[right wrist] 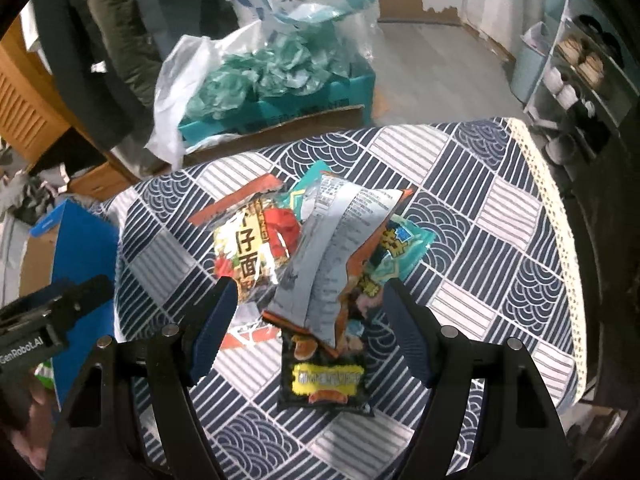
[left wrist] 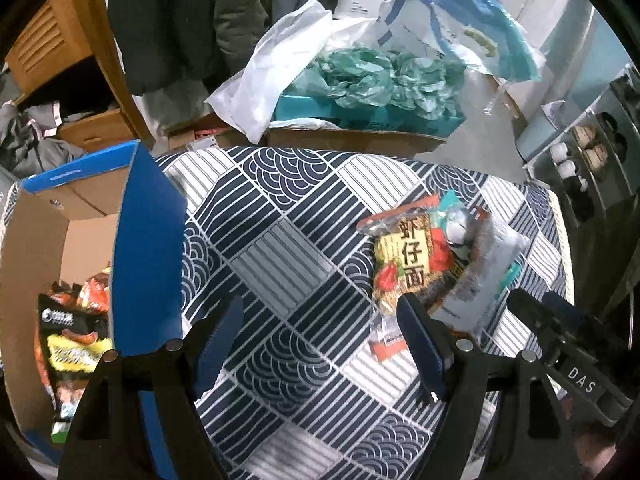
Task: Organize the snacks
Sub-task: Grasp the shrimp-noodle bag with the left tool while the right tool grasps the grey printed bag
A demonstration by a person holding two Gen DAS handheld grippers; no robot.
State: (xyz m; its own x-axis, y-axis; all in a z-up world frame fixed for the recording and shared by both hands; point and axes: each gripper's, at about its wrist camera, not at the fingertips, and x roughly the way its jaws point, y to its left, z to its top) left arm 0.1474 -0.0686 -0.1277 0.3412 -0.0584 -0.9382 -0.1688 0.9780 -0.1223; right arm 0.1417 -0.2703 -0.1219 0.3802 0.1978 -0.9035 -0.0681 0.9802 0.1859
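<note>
A small pile of snack packets lies on the patterned tablecloth (right wrist: 472, 184): an orange noodle packet (right wrist: 248, 248) (left wrist: 404, 256), a grey-silver packet (right wrist: 336, 248) (left wrist: 480, 276) lying back side up, a teal packet (right wrist: 404, 248) and a black packet with a yellow label (right wrist: 324, 380). My right gripper (right wrist: 312, 324) hovers open over this pile, its fingers on either side of the silver packet without pressing it. My left gripper (left wrist: 320, 344) is open over bare cloth, left of the noodle packet. An open blue cardboard box (left wrist: 148, 240) at the table's left holds several snack bags (left wrist: 76, 344).
Beyond the table's far edge stands a cardboard box with a teal tray and crumpled green bags (left wrist: 372, 80), with a white plastic bag (left wrist: 272, 80) draped beside it. Dark coats (left wrist: 168, 20) hang behind. A shelf with cups (right wrist: 568, 88) is at the right, past the lace-trimmed table edge (right wrist: 560, 220).
</note>
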